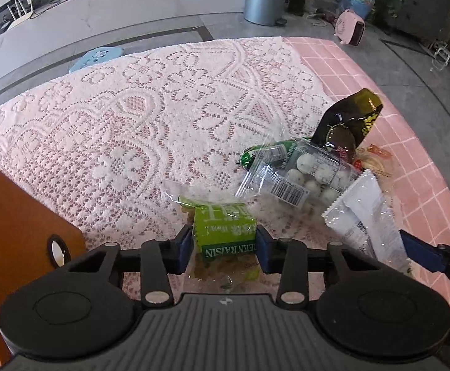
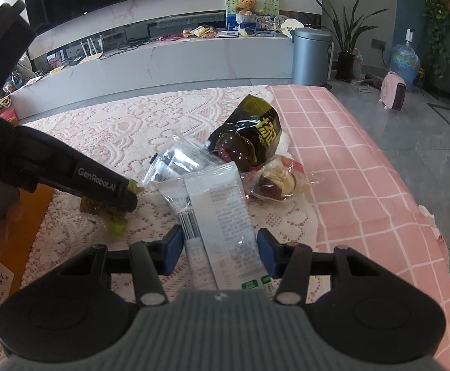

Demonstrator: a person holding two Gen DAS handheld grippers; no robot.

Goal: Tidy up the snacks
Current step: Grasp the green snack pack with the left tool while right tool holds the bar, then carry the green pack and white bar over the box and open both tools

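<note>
Left fingers clamp green raisin pack; right fingers grip white packet

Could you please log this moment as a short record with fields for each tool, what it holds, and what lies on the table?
left tool: shut on green raisin packet
right tool: straddles white packet; contact unclear
pile: clear bag of white balls, dark green bag, red-wrapped sweets
surface: lace cloth over pink checked cover
left edge: orange box
</note>
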